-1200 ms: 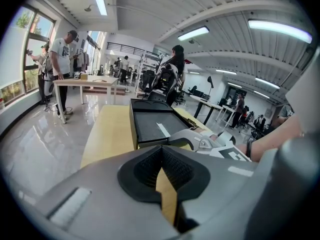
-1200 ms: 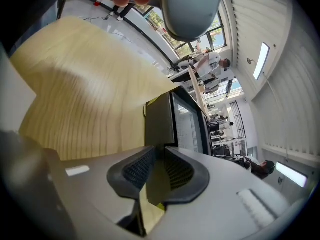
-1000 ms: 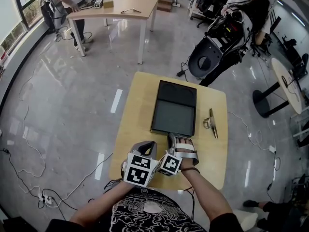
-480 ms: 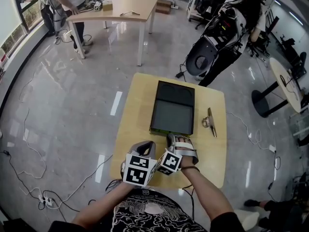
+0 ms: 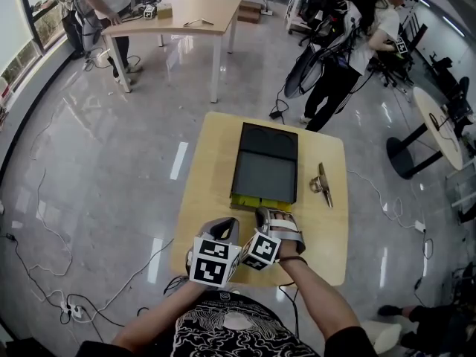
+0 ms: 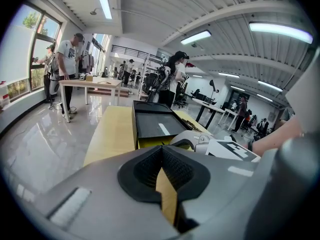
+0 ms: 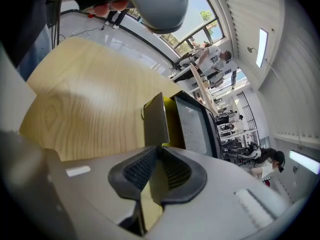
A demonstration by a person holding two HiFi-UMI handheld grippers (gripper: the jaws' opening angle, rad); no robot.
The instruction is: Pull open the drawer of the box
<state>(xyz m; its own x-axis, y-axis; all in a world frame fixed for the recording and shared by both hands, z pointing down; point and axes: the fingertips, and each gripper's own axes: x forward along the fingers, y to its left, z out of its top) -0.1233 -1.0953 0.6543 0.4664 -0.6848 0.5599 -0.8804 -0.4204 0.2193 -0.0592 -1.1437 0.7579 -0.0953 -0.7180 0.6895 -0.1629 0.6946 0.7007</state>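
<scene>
A flat black box lies mid-table on the wooden table. Its drawer stands out a little from the near end and shows a yellow inside. My right gripper is at that end, shut on the drawer's front flap, which runs down between the pads of the right gripper. My left gripper hovers just left of it over bare wood. In the left gripper view the left gripper is shut on nothing, with the box ahead.
A metal clip lies on the table right of the box. The table's near edge is just under my hands. Behind stand another wooden table, a person with equipment and a round table. Cables trail on the floor.
The drawer has slid out toward me, and its yellow inside now shows at the box's near end. The grippers have hardly shifted. The person behind has moved right.
</scene>
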